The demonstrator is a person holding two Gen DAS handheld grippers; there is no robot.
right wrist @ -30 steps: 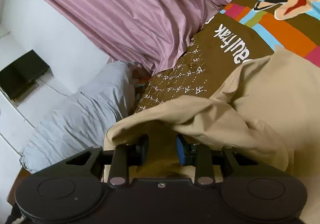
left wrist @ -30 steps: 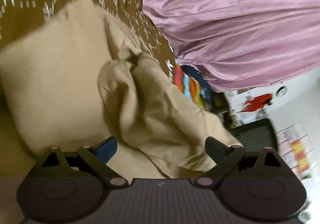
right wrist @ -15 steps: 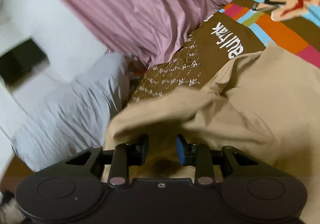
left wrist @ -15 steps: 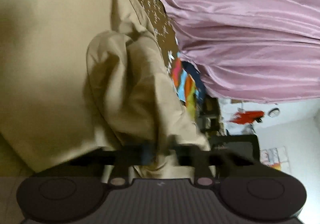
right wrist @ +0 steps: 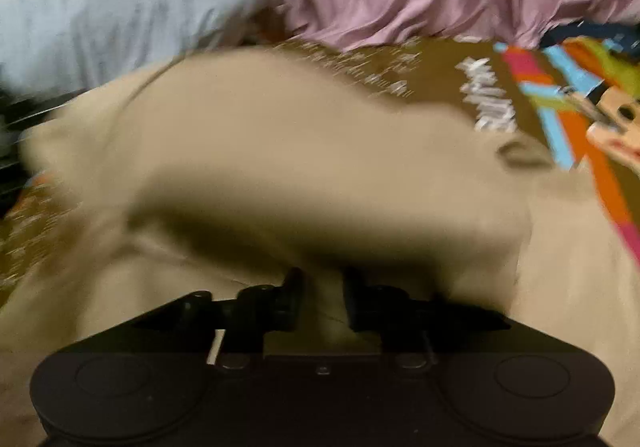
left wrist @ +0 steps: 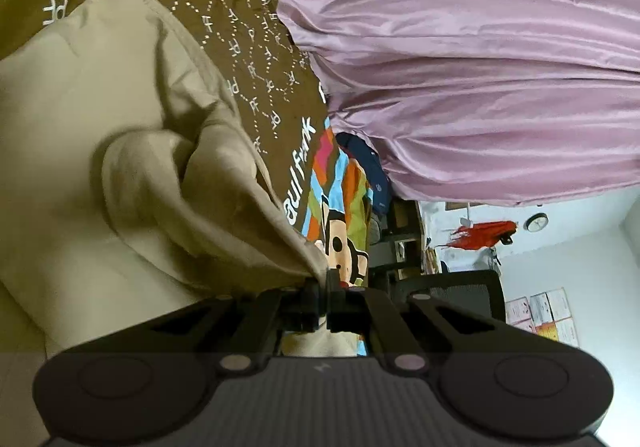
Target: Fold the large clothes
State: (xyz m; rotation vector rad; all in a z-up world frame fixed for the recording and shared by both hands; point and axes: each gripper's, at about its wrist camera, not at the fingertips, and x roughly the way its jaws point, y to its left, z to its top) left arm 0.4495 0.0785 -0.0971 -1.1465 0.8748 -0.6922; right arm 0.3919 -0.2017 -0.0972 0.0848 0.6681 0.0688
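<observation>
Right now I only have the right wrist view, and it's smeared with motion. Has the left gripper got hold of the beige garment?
Observer: Yes. In the left wrist view the left gripper is shut on an edge of the beige garment.
Operator: Is the cloth flat ahead of it?
Observer: No, it is bunched into a loose rolled fold just ahead of the pinch.
Operator: Anything beyond the bed on that side?
Observer: A black office chair stands past the patterned bedspread.
</observation>
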